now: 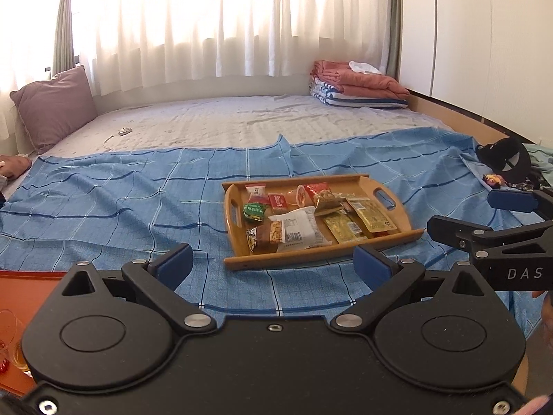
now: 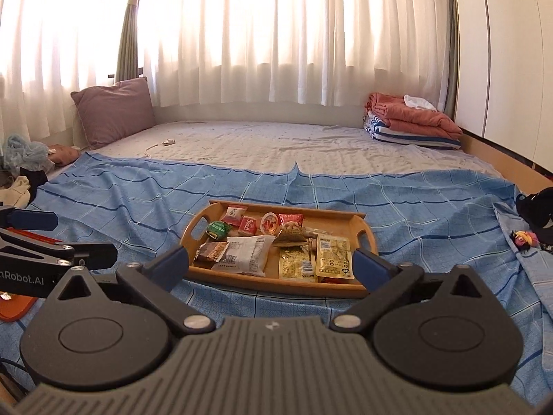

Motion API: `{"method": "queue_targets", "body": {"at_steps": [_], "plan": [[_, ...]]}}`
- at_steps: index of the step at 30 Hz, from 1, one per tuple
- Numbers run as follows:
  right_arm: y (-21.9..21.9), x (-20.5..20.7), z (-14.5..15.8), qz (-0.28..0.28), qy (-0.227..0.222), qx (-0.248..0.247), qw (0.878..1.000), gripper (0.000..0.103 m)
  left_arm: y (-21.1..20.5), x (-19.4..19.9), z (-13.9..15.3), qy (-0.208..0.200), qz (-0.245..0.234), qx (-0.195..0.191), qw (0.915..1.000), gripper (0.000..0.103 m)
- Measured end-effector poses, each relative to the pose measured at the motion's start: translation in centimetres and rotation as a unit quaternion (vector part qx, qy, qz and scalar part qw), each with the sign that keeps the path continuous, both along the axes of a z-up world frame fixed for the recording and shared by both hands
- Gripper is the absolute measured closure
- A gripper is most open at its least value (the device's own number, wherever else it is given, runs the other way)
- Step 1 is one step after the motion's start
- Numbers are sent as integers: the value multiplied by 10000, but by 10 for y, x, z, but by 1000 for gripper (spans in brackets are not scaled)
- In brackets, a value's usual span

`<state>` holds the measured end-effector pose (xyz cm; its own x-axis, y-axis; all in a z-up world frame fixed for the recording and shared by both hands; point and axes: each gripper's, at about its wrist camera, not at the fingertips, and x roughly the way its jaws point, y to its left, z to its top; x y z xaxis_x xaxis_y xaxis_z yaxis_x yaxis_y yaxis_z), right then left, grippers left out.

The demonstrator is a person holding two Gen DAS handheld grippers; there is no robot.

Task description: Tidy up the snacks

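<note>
the black left gripper and right gripper hang spread wide and empty, short of the oval wooden tray, likely since its packeted snacks already lie gathered inside.

At nine o'clock we see the orange tray cut by the frame edge; small print on the white packet stays illegible; we lose part of the dark object at three o'clock.
</note>
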<state>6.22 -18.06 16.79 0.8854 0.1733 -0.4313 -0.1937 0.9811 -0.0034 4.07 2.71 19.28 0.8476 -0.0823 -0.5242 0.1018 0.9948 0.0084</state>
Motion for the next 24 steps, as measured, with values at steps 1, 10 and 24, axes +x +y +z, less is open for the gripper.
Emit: {"method": "queue_targets", "body": {"at_steps": [1,10,24], "plan": [[0,-5,2,13,-54,-45,10000,0,1,-5,1,15,15,-27,10000,3],[2,-37,-15,-79,-238,-105,9996,0,9,-38,-21,101,79,-80,9999,2],[3,-25,-120,-524,224,-117,9983,0,21,-14,-127,381,492,119,9980,2]]}}
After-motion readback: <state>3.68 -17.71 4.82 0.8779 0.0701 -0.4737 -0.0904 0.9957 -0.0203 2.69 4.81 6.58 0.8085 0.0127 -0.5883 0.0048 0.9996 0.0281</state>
